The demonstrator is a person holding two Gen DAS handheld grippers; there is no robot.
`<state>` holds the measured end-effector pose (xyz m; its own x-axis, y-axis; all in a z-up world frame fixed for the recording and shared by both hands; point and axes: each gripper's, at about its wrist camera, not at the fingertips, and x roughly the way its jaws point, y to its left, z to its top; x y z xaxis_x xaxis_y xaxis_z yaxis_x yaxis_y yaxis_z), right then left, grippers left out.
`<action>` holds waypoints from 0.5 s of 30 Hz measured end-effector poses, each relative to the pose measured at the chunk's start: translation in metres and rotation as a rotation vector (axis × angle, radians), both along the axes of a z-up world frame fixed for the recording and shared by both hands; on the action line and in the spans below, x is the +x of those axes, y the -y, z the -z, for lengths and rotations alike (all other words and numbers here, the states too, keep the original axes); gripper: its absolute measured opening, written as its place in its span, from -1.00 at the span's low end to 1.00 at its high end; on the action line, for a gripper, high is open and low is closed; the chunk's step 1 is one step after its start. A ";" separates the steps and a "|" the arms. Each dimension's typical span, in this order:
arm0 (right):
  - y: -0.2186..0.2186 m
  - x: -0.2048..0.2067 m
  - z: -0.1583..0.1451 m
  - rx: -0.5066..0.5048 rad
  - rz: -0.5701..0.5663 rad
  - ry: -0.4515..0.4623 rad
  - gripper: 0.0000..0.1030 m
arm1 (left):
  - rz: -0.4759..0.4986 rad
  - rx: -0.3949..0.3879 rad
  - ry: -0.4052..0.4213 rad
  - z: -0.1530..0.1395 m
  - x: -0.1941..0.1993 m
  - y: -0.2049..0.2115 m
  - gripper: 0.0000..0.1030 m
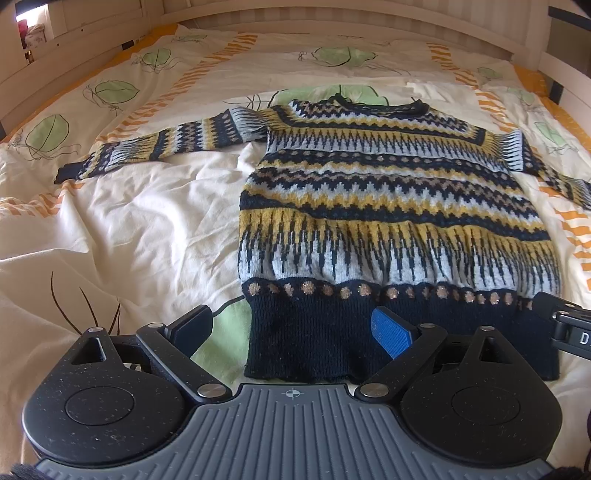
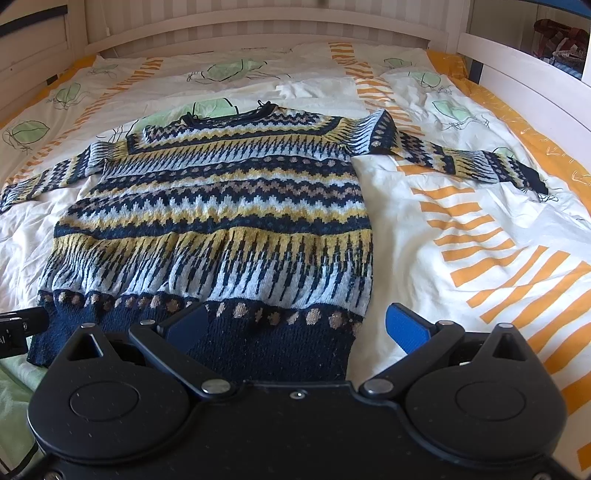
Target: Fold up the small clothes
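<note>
The patterned sweater point(image 1: 388, 199) lies flat and fully spread in the middle of the bed point(image 1: 122, 221), neckline toward the headboard point(image 2: 258, 33) end, dark hem at the near edge and both sleeves stretched out toward the side edges, so by my reading no fold has been made and the whole job remains. The left gripper point(image 1: 291, 332) and right gripper point(image 2: 299, 326) both stand wide open at the hem's two corners, holding nothing. Only the left wrist view shows the full left sleeve point(image 1: 155, 147); only the right wrist view shows the right sleeve point(image 2: 461, 162) to its cuff.
</note>
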<state>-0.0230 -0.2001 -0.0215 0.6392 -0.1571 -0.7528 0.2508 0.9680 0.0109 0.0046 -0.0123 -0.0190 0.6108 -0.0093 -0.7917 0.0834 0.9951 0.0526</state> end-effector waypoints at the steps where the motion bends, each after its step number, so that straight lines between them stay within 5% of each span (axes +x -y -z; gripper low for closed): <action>1: 0.000 0.000 0.000 0.002 -0.001 -0.003 0.98 | 0.000 0.000 -0.001 0.000 0.000 0.000 0.82; 15: 0.005 0.018 0.017 0.019 -0.021 -0.073 0.98 | 0.011 -0.017 -0.056 0.011 0.017 0.001 0.82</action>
